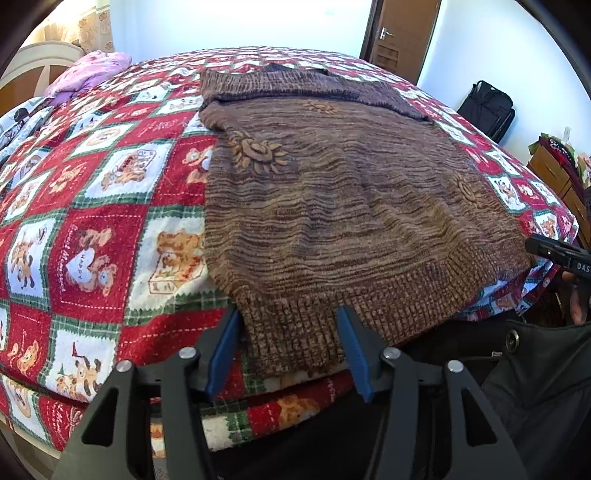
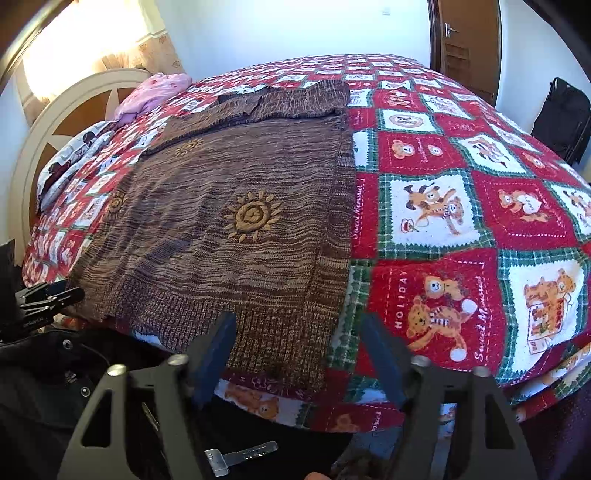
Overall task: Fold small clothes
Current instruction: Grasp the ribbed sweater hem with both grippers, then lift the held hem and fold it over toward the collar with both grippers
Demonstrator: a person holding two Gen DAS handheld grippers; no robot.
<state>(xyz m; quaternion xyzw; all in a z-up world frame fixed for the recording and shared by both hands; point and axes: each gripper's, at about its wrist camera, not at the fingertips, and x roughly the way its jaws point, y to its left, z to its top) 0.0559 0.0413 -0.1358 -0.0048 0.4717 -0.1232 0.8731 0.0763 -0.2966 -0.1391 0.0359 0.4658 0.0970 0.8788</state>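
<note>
A brown knitted sweater (image 1: 332,192) with orange sun motifs lies flat on the bed, sleeves folded across its top, ribbed hem hanging at the near edge. It also shows in the right wrist view (image 2: 229,229). My left gripper (image 1: 288,317) is open, its blue fingers (image 1: 225,347) astride the hem's left corner. My right gripper (image 2: 299,325) is open, its fingers (image 2: 214,354) astride the hem's right corner. The right gripper's tip (image 1: 554,254) shows at the sweater's right edge in the left wrist view; the left gripper (image 2: 44,299) shows at far left in the right wrist view.
The bed is covered by a red, white and green teddy-bear quilt (image 2: 461,221). A pink pillow (image 1: 92,70) and white headboard (image 2: 48,122) are at the far left. A wooden door (image 1: 402,33), a black bag (image 1: 487,107) and a wooden dresser (image 1: 554,173) stand right.
</note>
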